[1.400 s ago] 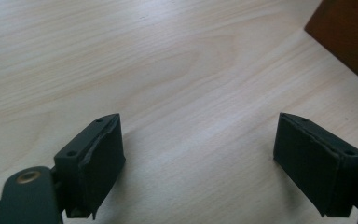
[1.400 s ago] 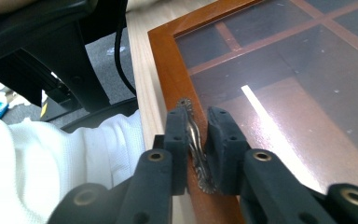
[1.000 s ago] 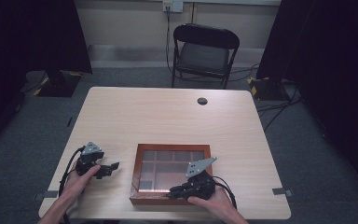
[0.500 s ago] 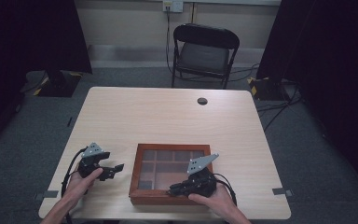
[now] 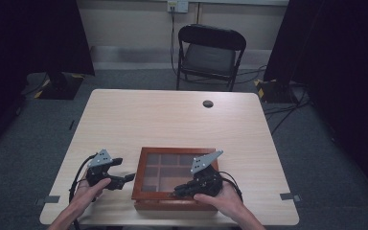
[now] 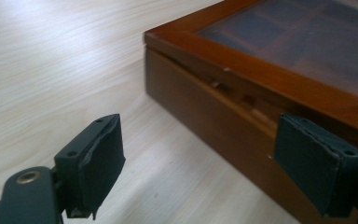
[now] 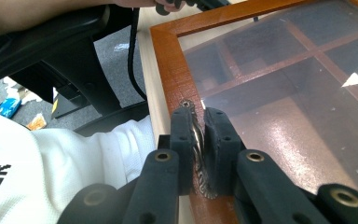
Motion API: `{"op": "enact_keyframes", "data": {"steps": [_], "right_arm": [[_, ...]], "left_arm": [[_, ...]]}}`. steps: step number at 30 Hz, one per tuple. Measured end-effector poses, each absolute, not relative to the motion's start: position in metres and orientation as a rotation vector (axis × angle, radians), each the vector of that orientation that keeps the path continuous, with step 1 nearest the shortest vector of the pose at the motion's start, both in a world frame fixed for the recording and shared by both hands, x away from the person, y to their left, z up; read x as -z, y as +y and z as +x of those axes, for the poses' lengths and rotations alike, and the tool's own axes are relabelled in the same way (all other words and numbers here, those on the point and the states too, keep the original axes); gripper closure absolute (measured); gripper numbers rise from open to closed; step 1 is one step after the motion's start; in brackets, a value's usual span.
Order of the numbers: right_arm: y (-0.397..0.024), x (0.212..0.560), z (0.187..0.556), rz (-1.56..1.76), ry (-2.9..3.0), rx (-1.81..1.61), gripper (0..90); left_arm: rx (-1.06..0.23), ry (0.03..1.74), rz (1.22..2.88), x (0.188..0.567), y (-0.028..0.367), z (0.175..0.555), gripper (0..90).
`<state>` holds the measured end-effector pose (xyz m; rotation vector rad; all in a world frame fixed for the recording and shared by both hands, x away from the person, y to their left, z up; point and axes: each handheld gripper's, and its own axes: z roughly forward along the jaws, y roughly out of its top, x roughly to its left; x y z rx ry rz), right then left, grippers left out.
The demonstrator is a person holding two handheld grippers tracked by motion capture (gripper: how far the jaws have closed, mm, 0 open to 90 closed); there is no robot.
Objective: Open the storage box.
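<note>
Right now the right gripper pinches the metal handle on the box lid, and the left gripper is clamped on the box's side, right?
Not quite. The left gripper is open, its jaws apart beside the box, as the left gripper view shows. The right gripper does pinch the handle.

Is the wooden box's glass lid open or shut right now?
Nearly shut: in the left gripper view the lid sits almost flat on the box, with only a thin gap at the corner. The right gripper pinches its metal handle.

The surface [image 5: 172,120] was evenly lit from above, while the frame's upper corners were left in darkness. Glare was seen on the glass lid [image 7: 298,93] in the right gripper view. Near pads [image 6: 98,163] were blurred.
</note>
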<state>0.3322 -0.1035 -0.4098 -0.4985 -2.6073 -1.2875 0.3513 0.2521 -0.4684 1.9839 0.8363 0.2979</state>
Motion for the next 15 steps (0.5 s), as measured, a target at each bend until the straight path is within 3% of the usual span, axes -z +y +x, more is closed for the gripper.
{"op": "enact_keyframes", "data": {"steps": [15], "right_arm": [[-0.108, 0.392, 0.339, -0.501, -2.576, 1.349, 82.5]], "left_arm": [[-0.247, 0.769, 1.987, 0.467, 0.241, 0.347, 15.6]]}}
